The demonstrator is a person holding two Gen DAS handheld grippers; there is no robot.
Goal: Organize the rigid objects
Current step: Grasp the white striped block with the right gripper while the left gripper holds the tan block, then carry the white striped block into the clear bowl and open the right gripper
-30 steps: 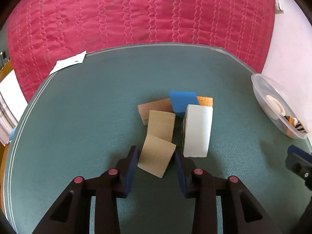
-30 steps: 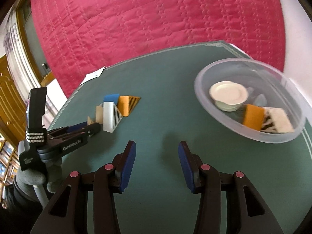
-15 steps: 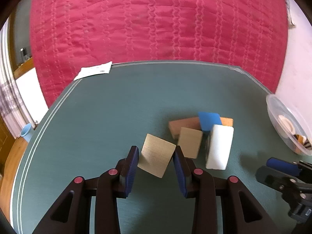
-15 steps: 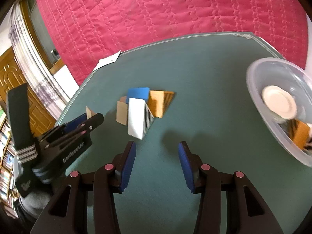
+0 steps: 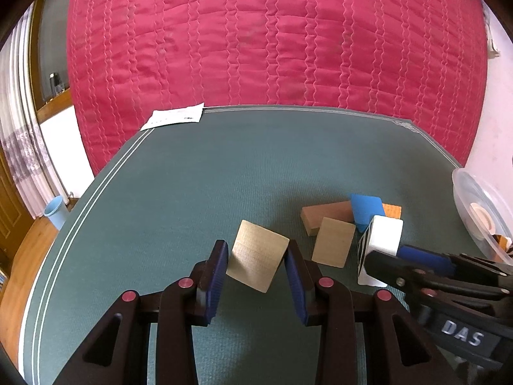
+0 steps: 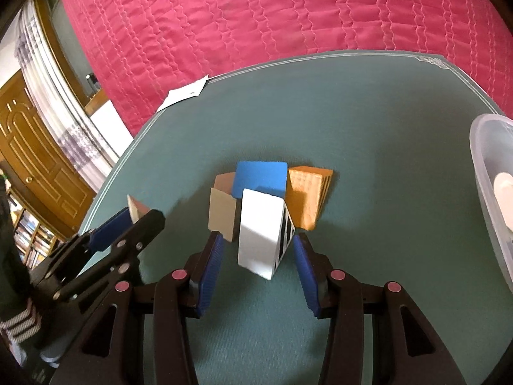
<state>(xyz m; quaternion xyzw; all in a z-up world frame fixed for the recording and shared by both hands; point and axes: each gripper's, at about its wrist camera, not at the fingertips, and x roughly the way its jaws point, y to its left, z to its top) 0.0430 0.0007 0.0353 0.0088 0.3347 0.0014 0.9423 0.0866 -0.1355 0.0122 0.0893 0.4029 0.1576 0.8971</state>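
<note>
Left wrist view: left gripper is clamping a tan block, pads pressing both its side edges; the block is riding tilted, clear of the green mat. The pile is lying to the right of it: a second tan block, a brown block, a blue block, an orange block and a white block. The right gripper is coming in from the right edge, its tip at the white block. A clear bowl is sitting right of the pile, cut off by the frame; its contents are hard to read.

Right wrist view: right gripper is standing agape, straddling the white block without visible pad contact. The block's long axis is running roughly along the fingers, striped face turned right. This hand is nearer to it; judging by that, squeezing shut is the next step. Behind the white block: blue block, orange block, tan block. Left of it, the left gripper is showing only a corner of its load. The bowl is cropped at right.
</note>
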